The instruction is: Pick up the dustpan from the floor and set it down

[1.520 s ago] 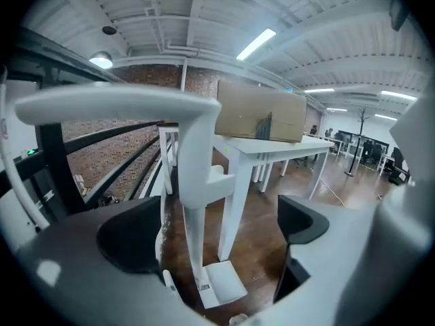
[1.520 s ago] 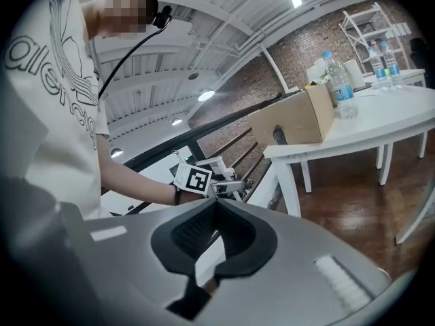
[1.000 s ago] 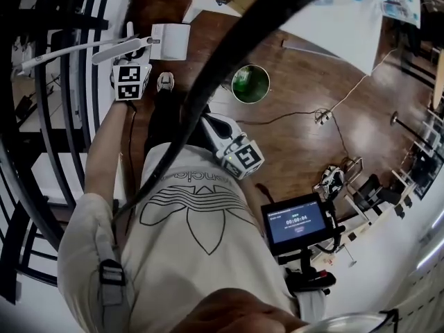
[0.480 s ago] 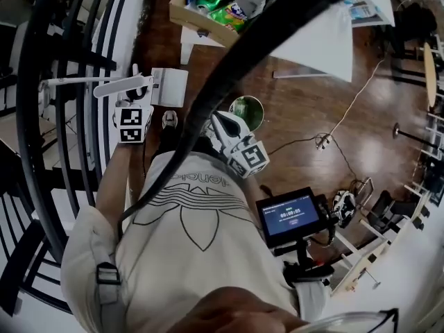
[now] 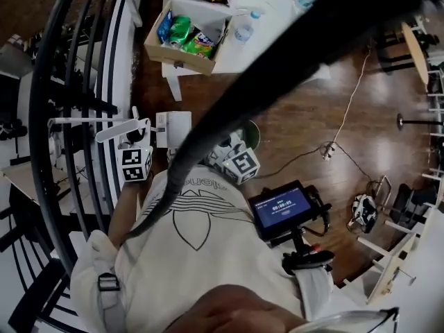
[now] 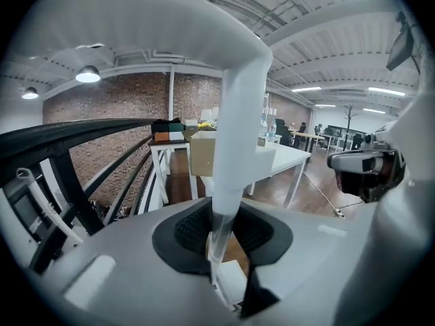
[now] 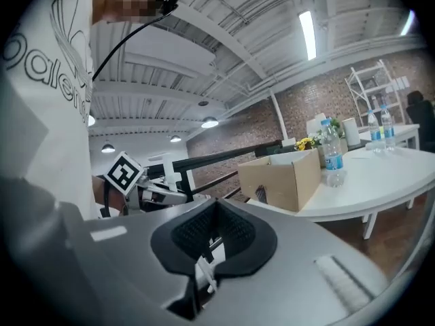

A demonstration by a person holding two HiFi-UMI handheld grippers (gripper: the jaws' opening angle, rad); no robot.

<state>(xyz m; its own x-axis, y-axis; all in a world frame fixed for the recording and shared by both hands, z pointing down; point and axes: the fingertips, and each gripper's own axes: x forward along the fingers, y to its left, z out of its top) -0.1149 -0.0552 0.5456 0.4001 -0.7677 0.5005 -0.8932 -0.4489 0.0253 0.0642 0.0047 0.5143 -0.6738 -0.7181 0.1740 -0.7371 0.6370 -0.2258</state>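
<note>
**Dustpan held clear of the floor in the left hand-held gripper**

At the far left, the black bars of a curved railing [image 5: 76,82] sweep down the scene. Just to the right of them, the left hand-held gripper [image 5: 135,141] is clamped on the dustpan [image 5: 173,128]. In the left gripper view its dark pads press on both sides of the slim white handle. The handle rises from the jaws and widens into the broad white pan that fills the top of that view. The dustpan is off the wooden floor [image 5: 326,109]. It hangs in front of the person's torso, between the railing and the person's legs.

Farther off, beyond the dustpan, stands a white bench [image 5: 239,57]. On it, an open cardboard box [image 5: 184,37] holds bright packets, and a clear bottle [image 5: 243,28] stands just beside the box.

Right of the dustpan and close to the person's body is the right hand-held gripper [image 5: 223,151]. The right gripper view shows its jaws drawn together with nothing held between them. It points towards the left hand-held gripper and the bench.

Farther right, a small lit screen [image 5: 281,209] sits on a mount at the person's hip. Beyond it, a pale cable [image 5: 347,109] trails across the floor.
</note>
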